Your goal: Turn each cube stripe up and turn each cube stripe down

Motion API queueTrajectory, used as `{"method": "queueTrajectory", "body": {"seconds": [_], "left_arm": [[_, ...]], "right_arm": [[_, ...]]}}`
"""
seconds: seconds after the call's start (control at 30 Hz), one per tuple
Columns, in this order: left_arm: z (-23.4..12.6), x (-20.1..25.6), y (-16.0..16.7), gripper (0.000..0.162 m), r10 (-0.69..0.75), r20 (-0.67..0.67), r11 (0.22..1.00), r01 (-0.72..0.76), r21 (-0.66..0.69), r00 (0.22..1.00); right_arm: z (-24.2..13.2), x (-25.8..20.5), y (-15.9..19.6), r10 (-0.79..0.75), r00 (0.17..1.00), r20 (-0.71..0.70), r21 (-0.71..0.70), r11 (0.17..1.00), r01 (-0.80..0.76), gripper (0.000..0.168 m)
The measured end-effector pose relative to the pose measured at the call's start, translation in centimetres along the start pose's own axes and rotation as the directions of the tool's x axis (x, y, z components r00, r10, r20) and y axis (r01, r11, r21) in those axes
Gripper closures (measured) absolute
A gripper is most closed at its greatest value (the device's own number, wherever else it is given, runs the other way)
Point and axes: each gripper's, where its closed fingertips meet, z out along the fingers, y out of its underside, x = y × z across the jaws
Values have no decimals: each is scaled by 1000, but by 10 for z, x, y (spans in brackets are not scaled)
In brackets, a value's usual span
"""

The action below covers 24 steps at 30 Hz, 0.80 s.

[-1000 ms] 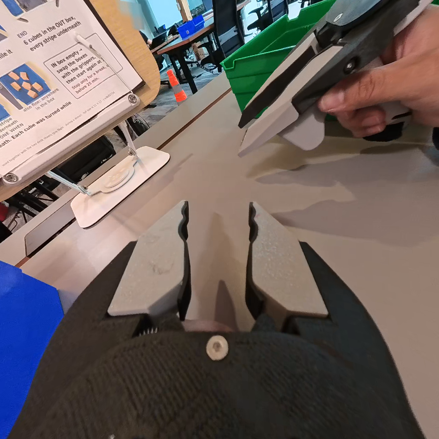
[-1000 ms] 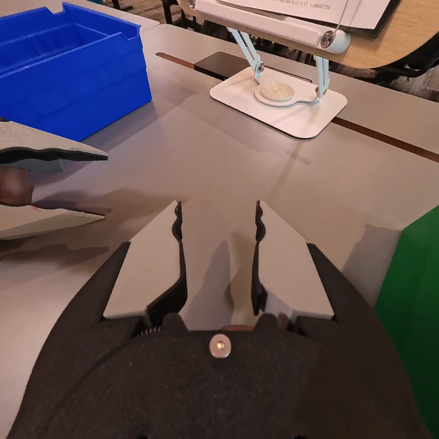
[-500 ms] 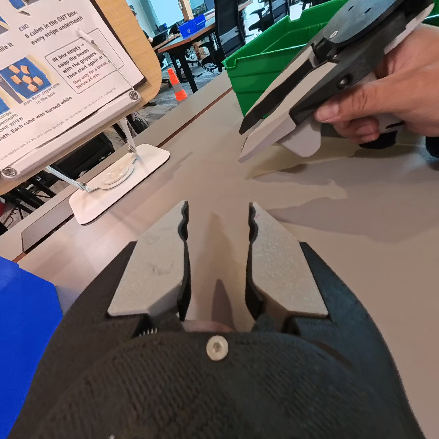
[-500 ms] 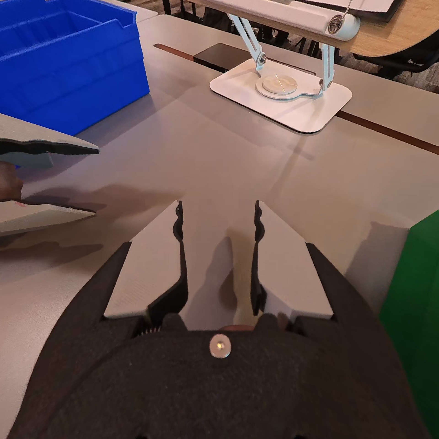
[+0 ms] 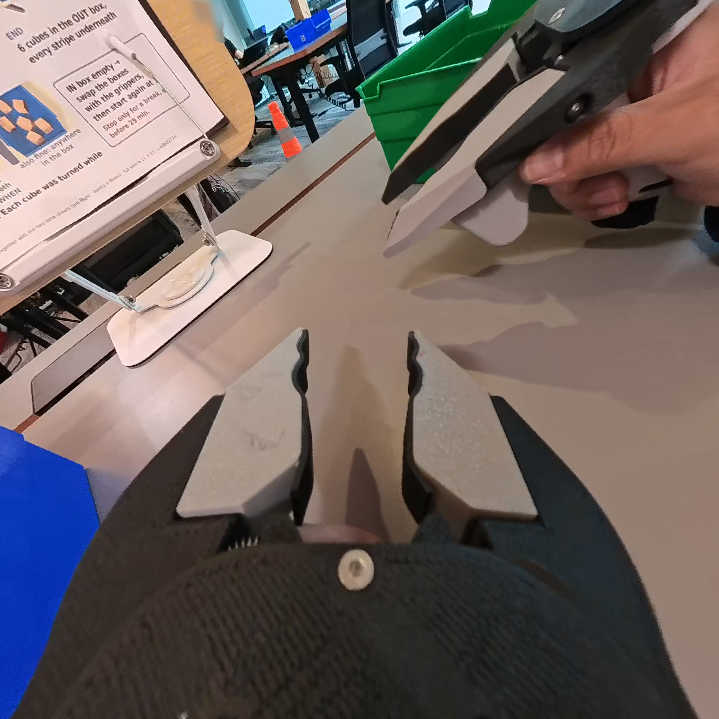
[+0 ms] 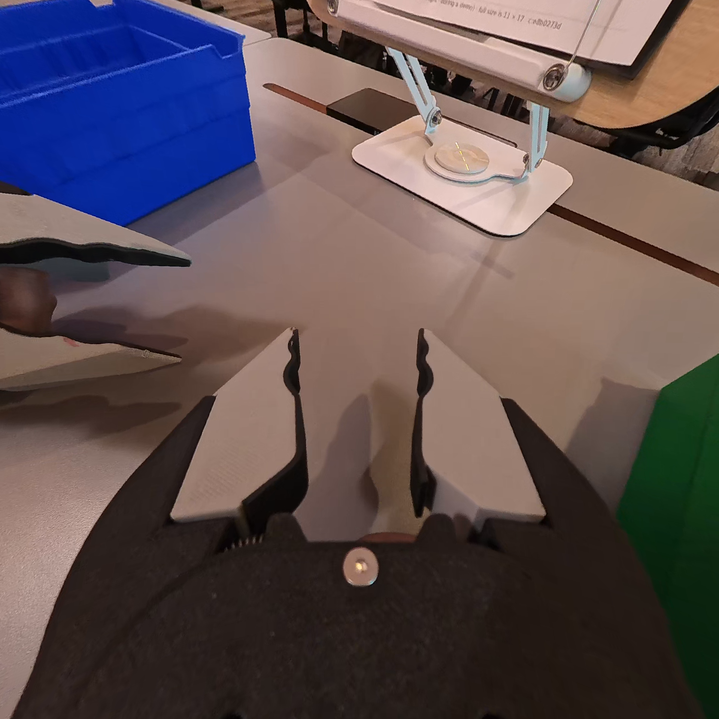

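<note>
Left tongs (image 5: 357, 346): grey-fingered, black-bodied, jaws parted, empty, low over the plain grey worktop (image 5: 505, 389).
Right tongs (image 6: 356, 342): same make, parted, empty; gripped by a bare hand (image 5: 642, 151), tilted nose-down.
Blue plastic bin (image 6: 136, 128): left side; visible interior bare.
Green plastic bin (image 5: 412, 97): right side; contents hidden.
White stand carrying an instruction sheet (image 6: 463, 175): far edge.
Cubes: none visible.
Step, judged: between cubes; next move calls for reaching into a bin.
</note>
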Motion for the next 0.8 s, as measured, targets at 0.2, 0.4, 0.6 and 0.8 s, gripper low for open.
{"method": "queueTrajectory", "body": {"seconds": [0.2, 0.4, 0.6, 0.8], "left_arm": [[-2, -1, -3, 113, 0, 5, 1000, 0, 11, 1000], [-27, -19, -33, 112, -92, 31, 991, 88, 99, 995], [-89, -78, -85, 112, -150, 140, 973, 122, 195, 979], [-132, -145, -86, 105, -247, 225, 959, 205, 194, 943]], "right_arm": [[-4, 3, -5, 10, 1000, -12, 30, 1000, -9, 110], [-6, 6, -8, 17, 1000, -16, 43, 999, -16, 110], [-3, 0, -5, -11, 1000, -9, 24, 1000, 11, 110], [-4, 1, -7, -18, 1000, -18, 28, 999, 18, 109]]}}
